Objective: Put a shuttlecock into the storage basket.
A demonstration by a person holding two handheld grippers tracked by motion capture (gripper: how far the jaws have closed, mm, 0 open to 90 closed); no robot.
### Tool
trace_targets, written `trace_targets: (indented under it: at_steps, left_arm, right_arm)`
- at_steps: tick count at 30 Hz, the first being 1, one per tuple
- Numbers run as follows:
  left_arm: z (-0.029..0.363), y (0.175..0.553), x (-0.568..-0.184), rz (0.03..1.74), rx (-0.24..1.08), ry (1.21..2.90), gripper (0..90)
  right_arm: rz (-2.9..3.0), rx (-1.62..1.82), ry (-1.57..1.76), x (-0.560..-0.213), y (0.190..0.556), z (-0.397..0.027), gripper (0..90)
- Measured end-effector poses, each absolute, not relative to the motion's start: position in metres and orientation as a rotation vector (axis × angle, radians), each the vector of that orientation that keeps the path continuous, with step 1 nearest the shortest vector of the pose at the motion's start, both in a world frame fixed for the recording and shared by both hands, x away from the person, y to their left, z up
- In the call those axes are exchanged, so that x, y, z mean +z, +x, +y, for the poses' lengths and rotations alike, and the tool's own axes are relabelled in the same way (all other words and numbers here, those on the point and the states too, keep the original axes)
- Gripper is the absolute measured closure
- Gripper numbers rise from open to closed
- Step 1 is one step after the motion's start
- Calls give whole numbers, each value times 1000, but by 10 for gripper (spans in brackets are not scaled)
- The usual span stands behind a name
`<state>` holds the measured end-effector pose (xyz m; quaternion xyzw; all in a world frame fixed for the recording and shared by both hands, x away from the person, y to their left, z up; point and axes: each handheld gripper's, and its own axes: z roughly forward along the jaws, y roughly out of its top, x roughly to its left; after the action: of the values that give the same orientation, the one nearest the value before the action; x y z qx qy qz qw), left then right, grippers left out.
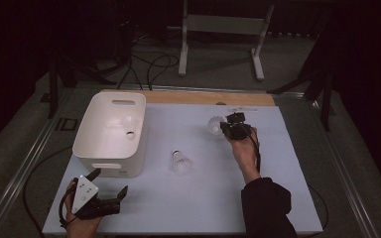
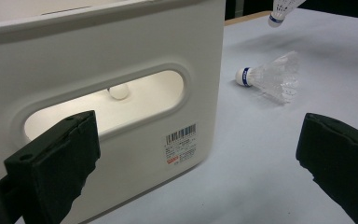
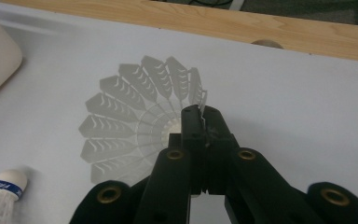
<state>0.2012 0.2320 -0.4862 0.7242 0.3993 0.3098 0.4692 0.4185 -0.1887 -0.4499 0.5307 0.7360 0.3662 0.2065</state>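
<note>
- R gripper [image 3: 200,122]: jaws clenched on the skirt rim of a shuttlecock [image 3: 135,119], pinching one edge of the feather ring. In the right gripper view the skirt fans open toward the camera, so its long axis runs about along the jaws, cork end pointing away and down at the bench [image 3: 284,93].
- High view: the held shuttlecock [image 1: 215,124] sits at the tip of the R gripper [image 1: 226,127], far-right part of the bench, well apart from the white bin [image 1: 110,151].
- 2nd shuttlecock [image 1: 180,161] lies on its side mid-bench, between the two hands; cork w/ blue band points toward the bin, skirt away from it. In the left gripper view it [image 2: 270,77] is up and right of the jaws.
- L gripper [image 1: 110,184]: jaws released, wide apart, nothing between; parked near the bin's front corner, facing its handle slot.
- Something pale already lies in the bin, prob. another shuttlecock.
- Key relation, my read: bin lies to the left of the R jaws across the bench, so the held one needs a leftward carry over the rim. L hand is nearer the bin, and the lying one lies about midway between the hands.
</note>
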Motion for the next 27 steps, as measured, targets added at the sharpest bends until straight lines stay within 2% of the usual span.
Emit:
trace_targets:
  at_steps: [27]
  left_arm:
    - [232,201,-486,979,760,1774,3]
  right_arm:
    - [2067,1065,1455,-440,414,-185,892]
